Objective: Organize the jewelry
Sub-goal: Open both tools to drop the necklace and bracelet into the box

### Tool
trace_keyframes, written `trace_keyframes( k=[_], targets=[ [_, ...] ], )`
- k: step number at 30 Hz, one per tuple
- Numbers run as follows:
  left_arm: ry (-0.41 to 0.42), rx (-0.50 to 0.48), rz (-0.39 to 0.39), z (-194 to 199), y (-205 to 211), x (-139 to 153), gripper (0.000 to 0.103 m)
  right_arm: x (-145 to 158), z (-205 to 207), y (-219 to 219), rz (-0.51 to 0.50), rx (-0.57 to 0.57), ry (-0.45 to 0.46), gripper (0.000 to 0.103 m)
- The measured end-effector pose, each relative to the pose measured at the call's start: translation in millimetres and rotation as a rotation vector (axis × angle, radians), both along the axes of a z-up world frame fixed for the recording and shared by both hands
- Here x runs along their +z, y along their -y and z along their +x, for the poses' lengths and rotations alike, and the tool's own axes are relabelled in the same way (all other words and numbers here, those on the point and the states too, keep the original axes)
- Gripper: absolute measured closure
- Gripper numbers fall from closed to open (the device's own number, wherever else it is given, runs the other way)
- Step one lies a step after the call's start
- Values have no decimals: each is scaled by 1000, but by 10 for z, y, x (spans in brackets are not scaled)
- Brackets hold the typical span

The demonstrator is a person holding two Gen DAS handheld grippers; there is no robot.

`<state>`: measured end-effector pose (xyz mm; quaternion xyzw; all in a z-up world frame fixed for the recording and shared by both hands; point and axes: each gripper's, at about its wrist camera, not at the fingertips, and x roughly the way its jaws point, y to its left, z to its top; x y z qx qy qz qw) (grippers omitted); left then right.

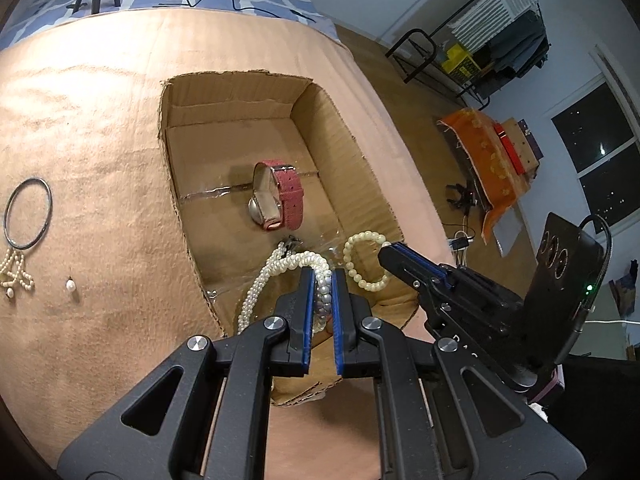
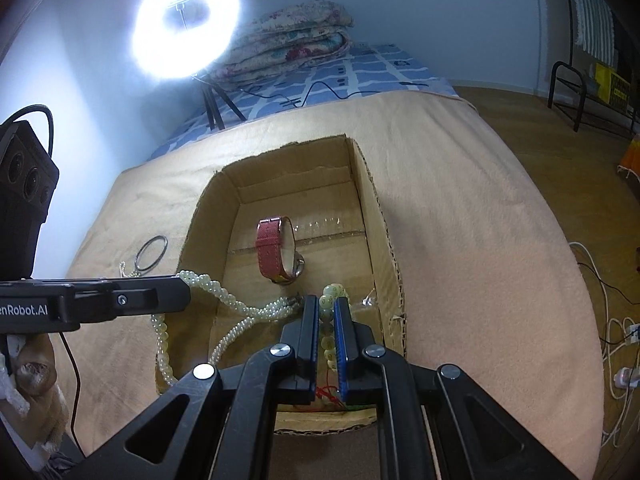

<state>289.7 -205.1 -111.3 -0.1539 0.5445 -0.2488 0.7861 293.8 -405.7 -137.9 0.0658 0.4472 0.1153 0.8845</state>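
An open cardboard box (image 1: 352, 128) (image 2: 384, 232) lies on the tan cloth. A pink-strapped watch (image 1: 276, 200) (image 2: 278, 254) lies inside it. My left gripper (image 1: 323, 276) is shut on a twisted white pearl necklace (image 1: 264, 280) over the box's near left corner; the necklace (image 2: 224, 300) hangs over the box wall. My right gripper (image 2: 327, 304) is shut on a pale green bead bracelet (image 2: 329, 320) above the box's near right part; the bracelet (image 1: 362, 258) also shows in the left wrist view.
On the cloth left of the box lie a dark metal bangle (image 1: 28, 212) (image 2: 150, 252), a small pearl piece (image 1: 16, 274) and a single pearl pendant (image 1: 71, 286). A ring light (image 2: 186, 16) on a tripod stands behind. Cables (image 2: 616, 360) lie on the floor at right.
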Motion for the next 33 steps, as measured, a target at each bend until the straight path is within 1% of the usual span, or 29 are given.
trace_keyframes(
  k=[9,13,14,15,16,17,18,21,23,25,27,29,31,33],
  targets=[
    [0,-1,16,-30,-10,-30,97,-28,19,-5,-5,0,-6,98],
    [-8,-8,17,-28,-15,-31,97,-27,20,-3,-3,2,-6,96],
    [-8,-11,18,-32,-17,-27,96,-25,20,-4,-3,2,-4,95],
    [-8,-13,15,-35,-21,-22,90,-22,20,-3,-1,4,-2,95],
    [-7,-14,12,-30,-29,-20,78,-17,17,-17,0,3,0,89],
    [-4,-12,11,-31,-37,-10,72,-8,16,-19,-1,0,6,85],
    [0,-7,8,-36,-47,1,63,1,16,-20,-4,-3,12,80],
    [0,-6,3,-44,-73,26,61,22,11,-15,-4,-13,22,75],
    [2,-7,0,-56,-100,51,61,35,10,-7,-12,-29,26,68],
    [7,-8,0,-65,-121,76,61,57,4,8,-17,-49,36,49],
    [13,-7,2,-76,-150,103,61,93,-9,30,-18,-70,54,41],
    [17,-4,0,-86,-182,127,61,132,-9,40,-15,-80,68,35],
    [18,1,-2,-99,-218,146,61,170,-18,39,-14,-90,84,27],
    [27,5,2,-115,-265,179,61,208,-24,30,-16,-103,101,23]
  ],
)
